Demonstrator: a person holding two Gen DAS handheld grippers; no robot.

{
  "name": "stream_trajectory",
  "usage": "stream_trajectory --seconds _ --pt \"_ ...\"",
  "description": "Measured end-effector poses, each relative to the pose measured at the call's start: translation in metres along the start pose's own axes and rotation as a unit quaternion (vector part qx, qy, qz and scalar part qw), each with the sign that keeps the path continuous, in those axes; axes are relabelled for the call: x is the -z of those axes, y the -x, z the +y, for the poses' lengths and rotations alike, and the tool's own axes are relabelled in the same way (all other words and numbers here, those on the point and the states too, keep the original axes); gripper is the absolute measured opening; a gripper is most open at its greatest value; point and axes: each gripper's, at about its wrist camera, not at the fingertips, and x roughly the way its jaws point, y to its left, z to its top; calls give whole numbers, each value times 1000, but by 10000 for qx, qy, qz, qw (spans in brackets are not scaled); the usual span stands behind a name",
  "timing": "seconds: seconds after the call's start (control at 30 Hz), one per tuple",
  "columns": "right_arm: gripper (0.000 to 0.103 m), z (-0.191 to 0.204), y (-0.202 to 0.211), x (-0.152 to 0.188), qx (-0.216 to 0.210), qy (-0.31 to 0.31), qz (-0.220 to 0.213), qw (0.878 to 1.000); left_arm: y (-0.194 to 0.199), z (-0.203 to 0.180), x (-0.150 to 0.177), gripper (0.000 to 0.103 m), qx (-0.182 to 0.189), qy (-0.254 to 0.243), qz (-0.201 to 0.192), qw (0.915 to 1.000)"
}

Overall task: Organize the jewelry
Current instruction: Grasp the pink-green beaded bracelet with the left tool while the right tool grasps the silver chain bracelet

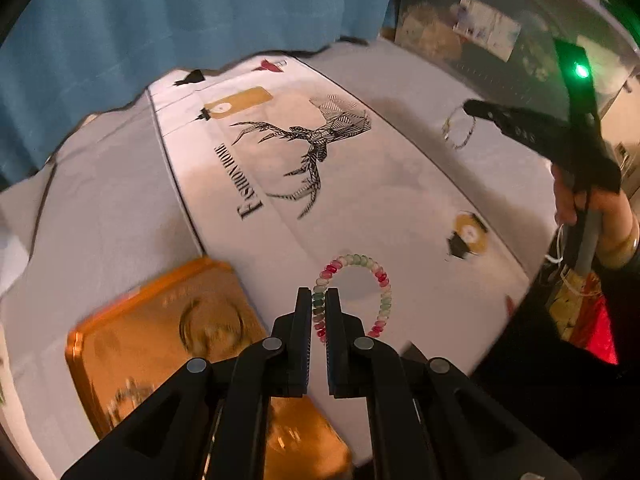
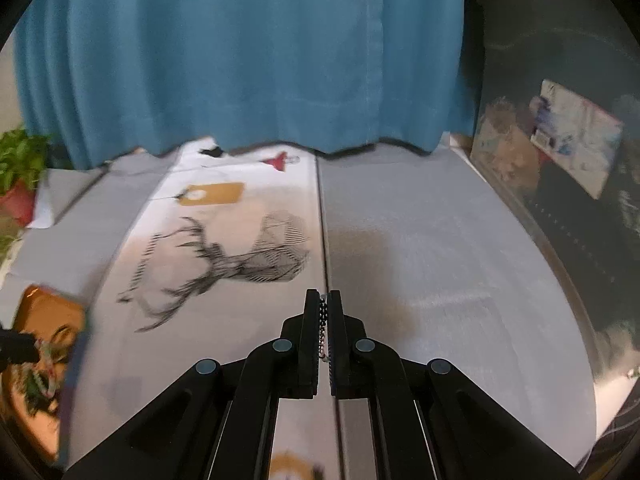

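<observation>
My left gripper [image 1: 318,293] is shut on a bracelet of pink, green and white beads [image 1: 362,259]. Its loop hangs to the right of the jaws, above the white cloth. An open orange-gold tin [image 1: 160,320] lies just below and to the left. My right gripper [image 2: 324,294] is shut on a thin dark bead chain [image 2: 323,320], pinched between the pads. From the left wrist view, the right gripper [image 1: 471,107] is far to the right, and the thin chain [image 1: 466,140] dangles from its tip as a small loop. The left gripper's tip [image 2: 24,350] shows at the tin [image 2: 44,316].
A white tablecloth with a deer print [image 1: 312,136] covers the table [image 2: 440,240]. A blue curtain [image 2: 260,60] hangs behind the far edge. There is a potted plant [image 2: 16,168] at far left and dark shelving with boxes [image 2: 572,140] at right. A person's hand [image 1: 568,200] holds the right gripper.
</observation>
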Motion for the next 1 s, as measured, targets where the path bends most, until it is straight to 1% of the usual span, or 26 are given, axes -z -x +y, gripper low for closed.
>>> stream_trajectory --seconds 0.2,0.4,0.47,0.6,0.63,0.77,0.9,1.0 --pt "4 23 78 32 -260 114 -178 9994 49 -5 55 4 -46 506 -313 9982" --pt "4 53 139 63 -382 331 -244 9984 95 -3 114 4 -175 914 -620 9937" --pt "4 67 156 75 -428 421 -241 9979 110 -3 136 4 -280 1060 -725 9913" --pt "4 100 182 108 -560 652 -151 9962 132 -6 175 4 -422 1225 -893 9875" --pt "4 107 187 115 -621 698 -114 9956 137 -10 187 4 -516 1249 -937 9864" --pt "4 139 208 153 -907 860 17 9922 147 -21 224 4 -707 1391 -1039 9823" --pt "4 161 227 180 -1164 983 88 9883 153 -35 254 4 -794 1543 -1143 9782" --pt "4 177 241 196 -1298 1184 110 9844 155 -46 271 4 -855 1597 -1195 9762"
